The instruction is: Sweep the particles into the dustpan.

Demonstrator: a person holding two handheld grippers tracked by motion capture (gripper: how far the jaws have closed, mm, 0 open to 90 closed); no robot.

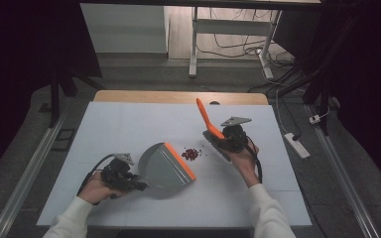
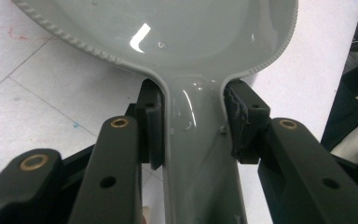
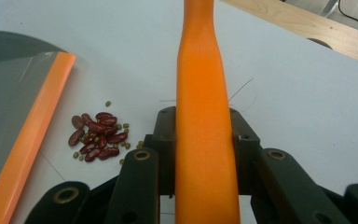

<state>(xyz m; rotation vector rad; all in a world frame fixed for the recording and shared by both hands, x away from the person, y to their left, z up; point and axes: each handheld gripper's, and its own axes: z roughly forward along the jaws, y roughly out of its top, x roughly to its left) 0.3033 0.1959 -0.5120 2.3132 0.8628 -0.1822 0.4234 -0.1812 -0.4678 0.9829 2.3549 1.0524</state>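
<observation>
In the high view a grey dustpan [image 1: 164,166] with an orange front lip lies on the pale tabletop [image 1: 129,124] just left of centre, its lip slanting toward the lower right; the left gripper [image 1: 138,185] at lower left has its jaws clamped on the pan's handle. Right of the lip sits a small heap of red beans [image 1: 192,154], and beyond them the right gripper [image 1: 217,138] grips an orange brush handle [image 1: 203,117] that rises to the upper left. In the left gripper view the glossy grey dustpan [image 2: 168,32] spreads across the top, its ribbed rim curving down into a narrow handle pinched between the two black jaws. In the right gripper view the orange brush handle [image 3: 204,116] runs up the middle, squeezed between the jaws; the red beans [image 3: 95,135], mixed with small green ones, lie at centre left, between the handle and the dustpan [image 3: 9,107] lip along the left edge; a wooden strip crosses the upper right corner
</observation>
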